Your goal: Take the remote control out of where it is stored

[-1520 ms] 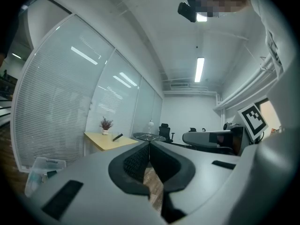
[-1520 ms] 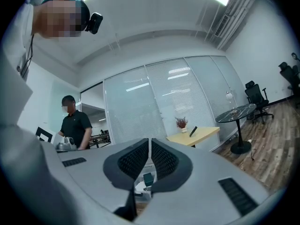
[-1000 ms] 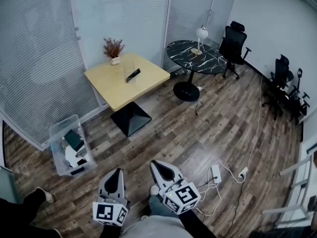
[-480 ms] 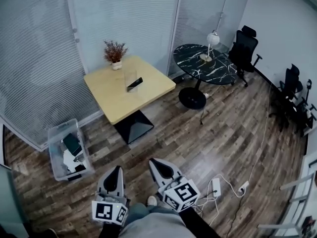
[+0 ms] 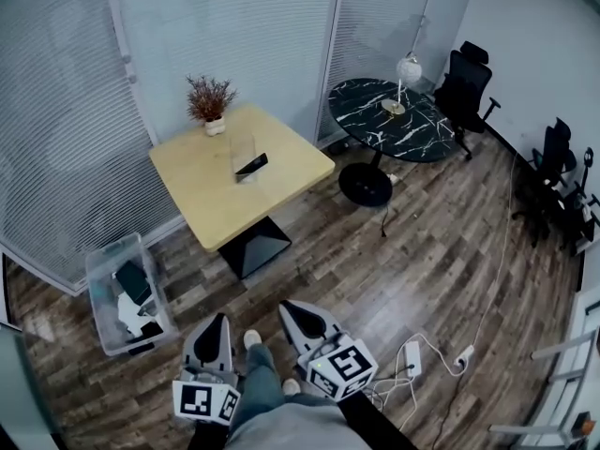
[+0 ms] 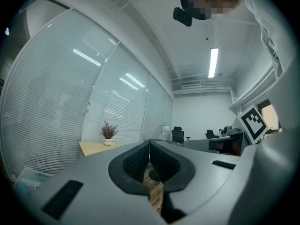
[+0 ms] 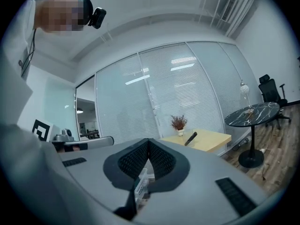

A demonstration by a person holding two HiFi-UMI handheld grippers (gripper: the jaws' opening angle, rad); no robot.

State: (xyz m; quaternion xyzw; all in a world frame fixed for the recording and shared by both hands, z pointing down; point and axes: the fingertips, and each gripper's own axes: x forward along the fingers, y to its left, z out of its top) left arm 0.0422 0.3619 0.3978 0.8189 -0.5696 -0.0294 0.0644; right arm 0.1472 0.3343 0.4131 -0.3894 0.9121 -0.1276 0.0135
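While the left gripper (image 5: 221,324) and right gripper (image 5: 291,309) hang at lower centre, fingers closed and empty, the remote (image 5: 251,165) leans in a clear holder (image 5: 242,146) on the tabletop (image 5: 208,190), upper centre; a skewed pull could topple the holder.

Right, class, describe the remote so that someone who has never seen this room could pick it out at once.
Find the square yellow table by the blinds. Near its middle, away from the potted plant, stands a clear holder. The remote is the slim dark bar leaning in it, the only black thing on that table.
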